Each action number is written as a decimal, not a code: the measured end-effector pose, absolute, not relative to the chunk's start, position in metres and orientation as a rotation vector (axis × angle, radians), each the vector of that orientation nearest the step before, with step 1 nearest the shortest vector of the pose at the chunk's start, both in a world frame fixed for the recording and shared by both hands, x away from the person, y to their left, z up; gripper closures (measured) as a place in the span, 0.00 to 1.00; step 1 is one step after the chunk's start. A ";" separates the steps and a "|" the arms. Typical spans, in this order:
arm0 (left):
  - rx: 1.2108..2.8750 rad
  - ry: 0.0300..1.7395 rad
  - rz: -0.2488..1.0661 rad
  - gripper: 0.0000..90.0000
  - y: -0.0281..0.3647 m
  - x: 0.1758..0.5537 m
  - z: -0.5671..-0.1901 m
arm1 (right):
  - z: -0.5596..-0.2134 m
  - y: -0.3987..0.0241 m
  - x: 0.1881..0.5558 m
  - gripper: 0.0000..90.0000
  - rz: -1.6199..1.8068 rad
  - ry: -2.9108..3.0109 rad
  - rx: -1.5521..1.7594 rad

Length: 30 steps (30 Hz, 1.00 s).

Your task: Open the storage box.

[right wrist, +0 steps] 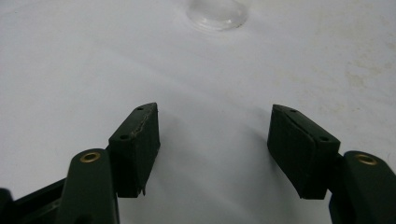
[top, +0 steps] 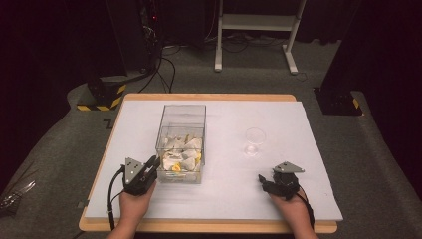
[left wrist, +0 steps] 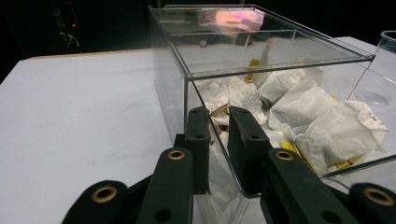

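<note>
A clear plastic box (top: 181,144) stands on the white mat (top: 239,194), left of centre, holding several white tea bags (top: 181,155). My left gripper (top: 153,163) is at the box's near left corner. In the left gripper view its jaws (left wrist: 219,112) straddle the wall of the box (left wrist: 261,60), one pad outside and one inside, shut on it, with the tea bags (left wrist: 317,121) just beyond. My right gripper (top: 263,180) rests near the front right of the mat, open (right wrist: 215,116), with nothing between its pads.
A small clear glass cup (top: 255,141) stands on the mat right of the box, ahead of the right gripper (right wrist: 217,11). The mat lies on a wooden table (top: 209,97). Behind it are a white frame stand (top: 256,30) and a yellow-black striped base (top: 102,97).
</note>
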State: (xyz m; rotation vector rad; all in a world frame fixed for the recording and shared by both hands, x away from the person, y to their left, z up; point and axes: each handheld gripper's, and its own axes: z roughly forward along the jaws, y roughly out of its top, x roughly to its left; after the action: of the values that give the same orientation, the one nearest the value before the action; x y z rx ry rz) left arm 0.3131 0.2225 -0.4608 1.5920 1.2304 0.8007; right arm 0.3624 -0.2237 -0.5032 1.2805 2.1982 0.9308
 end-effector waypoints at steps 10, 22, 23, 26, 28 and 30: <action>1.587 1.233 0.804 0.87 0.221 0.306 -0.461 | -0.503 -0.224 0.362 0.38 0.931 2.198 1.281; 1.587 1.234 0.799 0.87 0.221 0.297 -0.463 | -0.503 -0.224 0.362 0.38 0.933 2.199 1.281; 1.585 1.233 0.798 0.87 0.220 0.296 -0.464 | -0.503 -0.224 0.362 0.38 0.932 2.199 1.281; 1.589 1.233 0.798 0.87 0.220 0.294 -0.464 | -0.503 -0.224 0.362 0.38 0.932 2.199 1.281; 1.589 1.234 0.798 0.87 0.220 0.292 -0.463 | -0.503 -0.224 0.362 0.38 0.932 2.199 1.281; 1.593 1.234 0.799 0.87 0.220 0.291 -0.463 | -0.503 -0.224 0.362 0.38 0.932 2.199 1.281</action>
State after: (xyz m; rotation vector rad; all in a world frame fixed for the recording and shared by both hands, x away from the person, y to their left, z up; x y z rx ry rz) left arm 0.2907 0.2200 -0.4633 1.5927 1.2337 0.7986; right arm 0.3624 -0.2238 -0.5032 1.2809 2.1993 0.9323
